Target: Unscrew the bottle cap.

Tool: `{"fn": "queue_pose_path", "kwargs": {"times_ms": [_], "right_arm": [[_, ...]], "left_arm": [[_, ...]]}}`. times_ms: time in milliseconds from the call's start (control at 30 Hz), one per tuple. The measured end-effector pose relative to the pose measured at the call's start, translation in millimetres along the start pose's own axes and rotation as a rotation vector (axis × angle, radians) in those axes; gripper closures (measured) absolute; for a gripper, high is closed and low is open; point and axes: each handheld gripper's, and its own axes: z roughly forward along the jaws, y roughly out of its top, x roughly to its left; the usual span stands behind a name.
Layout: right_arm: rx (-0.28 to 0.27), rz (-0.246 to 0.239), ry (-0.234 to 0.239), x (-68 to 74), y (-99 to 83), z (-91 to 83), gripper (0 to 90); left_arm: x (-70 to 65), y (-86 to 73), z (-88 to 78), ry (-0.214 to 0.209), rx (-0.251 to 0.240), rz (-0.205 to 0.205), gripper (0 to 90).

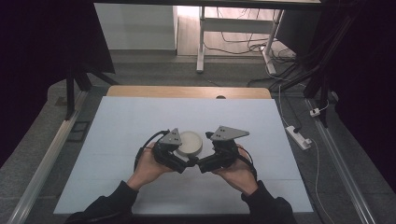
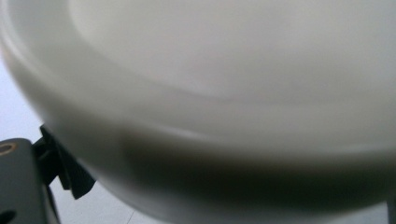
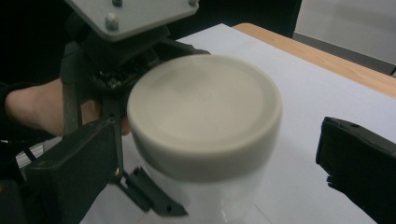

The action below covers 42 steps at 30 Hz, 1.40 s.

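Note:
A round jar with a cream lid (image 1: 190, 142) stands at the middle of the white table top (image 1: 135, 116). My left gripper (image 1: 181, 157) comes at it from the left, my right gripper (image 1: 204, 159) from the right, and their jaws almost meet in front of it. In the right gripper view the lid (image 3: 205, 112) sits between my right gripper's (image 3: 217, 156) jaws, which are spread with a gap on the right side. The left gripper's grey plate (image 3: 126, 16) shows just behind the jar. The blurred jar (image 2: 224, 93) looms close in the left gripper view, hiding the grip.
A wooden edge (image 1: 187, 91) borders the table's far side. Beyond it stand white desk legs (image 1: 201, 42) and loose cables on the floor. A power strip (image 1: 299, 136) lies to the right of the table. Metal rails run along both sides.

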Motion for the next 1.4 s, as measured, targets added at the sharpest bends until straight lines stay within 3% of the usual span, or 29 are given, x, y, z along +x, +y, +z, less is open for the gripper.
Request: {"fn": "queue_pose_path", "kwargs": {"times_ms": [567, 633, 1067, 1400], "right_arm": [[0.020, -0.002, 0.034, -1.3, 6.1, 28.2, 2.9], [0.017, -0.003, 0.043, -1.1, 6.3, 28.4, 6.6], [0.013, -0.045, 0.076, -4.4, 4.8, 28.2, 7.9], [0.022, -0.097, 0.226, -17.4, 4.2, 26.1, 8.0]], "left_arm": [[-2.0, 0.7, 2.1, -0.007, 0.000, 0.006, 7.4], [-1.8, 0.6, 2.2, -0.008, -0.001, 0.004, 7.4], [-1.4, 0.0, 3.6, -0.033, 0.007, 0.013, 7.4], [-0.2, -0.9, 4.0, -0.101, -0.002, 0.037, 7.4]]}}
